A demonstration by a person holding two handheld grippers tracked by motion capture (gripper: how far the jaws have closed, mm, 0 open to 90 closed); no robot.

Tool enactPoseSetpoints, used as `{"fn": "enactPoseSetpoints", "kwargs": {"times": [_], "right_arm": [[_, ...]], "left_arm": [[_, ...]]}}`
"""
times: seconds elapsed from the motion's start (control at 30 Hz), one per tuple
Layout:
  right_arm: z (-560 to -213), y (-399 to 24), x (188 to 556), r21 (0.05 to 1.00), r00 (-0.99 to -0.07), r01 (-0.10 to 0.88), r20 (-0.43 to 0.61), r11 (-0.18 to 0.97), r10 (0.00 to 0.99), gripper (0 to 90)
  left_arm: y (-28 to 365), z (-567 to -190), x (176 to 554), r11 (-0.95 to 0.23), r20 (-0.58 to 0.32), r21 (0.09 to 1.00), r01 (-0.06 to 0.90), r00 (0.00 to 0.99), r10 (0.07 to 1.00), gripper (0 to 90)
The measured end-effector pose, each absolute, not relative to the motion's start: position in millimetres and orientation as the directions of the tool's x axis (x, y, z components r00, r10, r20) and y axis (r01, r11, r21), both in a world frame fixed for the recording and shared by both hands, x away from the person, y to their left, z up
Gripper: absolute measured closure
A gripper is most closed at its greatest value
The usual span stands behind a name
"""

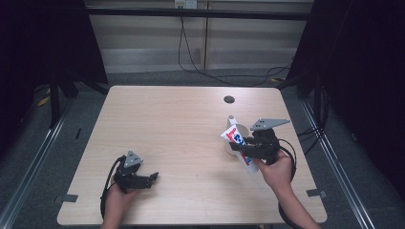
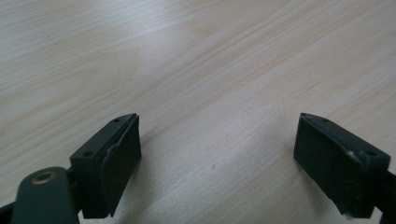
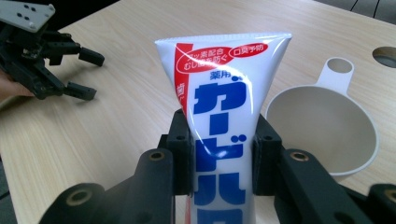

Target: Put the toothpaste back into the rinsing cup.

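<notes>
Toothpaste tube held above the beige cup, ready to go in

The right gripper (image 1: 244,151) is clamped on a white toothpaste tube (image 3: 224,116) with blue and red lettering, its jaws pressing the tube's sides just below the flat crimped end, which points up and away from the hand. The tube sits at the right of the wooden table (image 1: 172,124), lifted just beside a beige cup with a tab handle (image 3: 327,126). The step in hand looks like carrying the tube to the cup; the next move calls for swinging it over the rim and lowering it before letting go. The left gripper (image 1: 152,178) rests near the front left, jaws spread wide and holding nothing.
</notes>
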State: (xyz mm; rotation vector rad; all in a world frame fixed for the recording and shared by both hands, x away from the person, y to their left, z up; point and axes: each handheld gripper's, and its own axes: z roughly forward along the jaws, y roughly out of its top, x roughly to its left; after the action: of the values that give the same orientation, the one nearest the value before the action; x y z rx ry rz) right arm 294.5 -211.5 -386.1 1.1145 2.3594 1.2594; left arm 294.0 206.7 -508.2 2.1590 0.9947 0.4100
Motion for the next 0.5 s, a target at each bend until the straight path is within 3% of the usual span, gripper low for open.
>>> {"fn": "enactPoseSetpoints", "kwargs": {"times": [0.5], "right_arm": [[-374.8, -210.6, 299.7, 0.826, -0.663, 0.476, 0.114, 0.300, 0.740, 67.6]], "left_arm": [[206.8, -508.2, 294.1, -0.450, -0.009, 0.718, 0.531, 0.653, 0.757, 14.7]]}}
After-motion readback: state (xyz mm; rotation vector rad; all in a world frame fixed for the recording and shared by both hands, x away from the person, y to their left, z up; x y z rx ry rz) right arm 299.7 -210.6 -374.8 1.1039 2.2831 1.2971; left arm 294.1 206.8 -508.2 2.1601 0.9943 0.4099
